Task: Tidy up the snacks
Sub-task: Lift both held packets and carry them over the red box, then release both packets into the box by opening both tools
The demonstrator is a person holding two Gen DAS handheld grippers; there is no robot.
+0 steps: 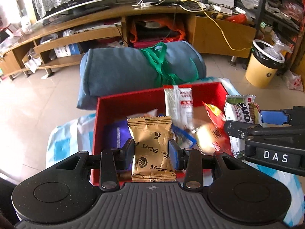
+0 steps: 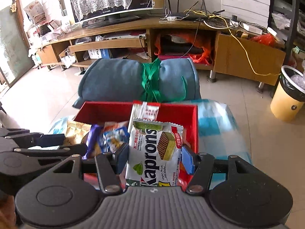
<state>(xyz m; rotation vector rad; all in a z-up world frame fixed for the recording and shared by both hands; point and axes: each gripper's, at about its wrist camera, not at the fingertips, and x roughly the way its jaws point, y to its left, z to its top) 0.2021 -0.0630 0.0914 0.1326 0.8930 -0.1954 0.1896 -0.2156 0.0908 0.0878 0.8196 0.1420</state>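
Left wrist view: gold snack pouch (image 1: 151,148) pinched mid-body in my left gripper (image 1: 151,150), pads pressing both side edges, pkt hanging above the near-left part of the red box (image 1: 122,100). Handling guess: very light, thin foil film, slippery, crinkles under load; contents prob brittle, so no hard squeeze. Grip across the waist looks ok; sealed crimp ends would be the safer hold. Looks: matte gold w/ dark doodle print, serrated seals top + bottom.

Right wrist view: Kaprons wafer pack (image 2: 156,150) sits btwn the pads of my right gripper (image 2: 155,155), clamped across its width, over the box's right side. Also light, glossy silver-white film, green band, wafer pic. Wafers inside likely crush easily, pack semi-stiff, so hold flat sides, not corners.

Box still holds a purple pkt (image 1: 116,135), a blue-white one (image 2: 114,137), a red pouch (image 1: 214,114), and a tall white-red pack (image 1: 179,103) leaning at the far wall. Box rests on blue-white checked cloth (image 2: 215,126); rolled blue cushion (image 2: 118,80) just beyond the far edge.
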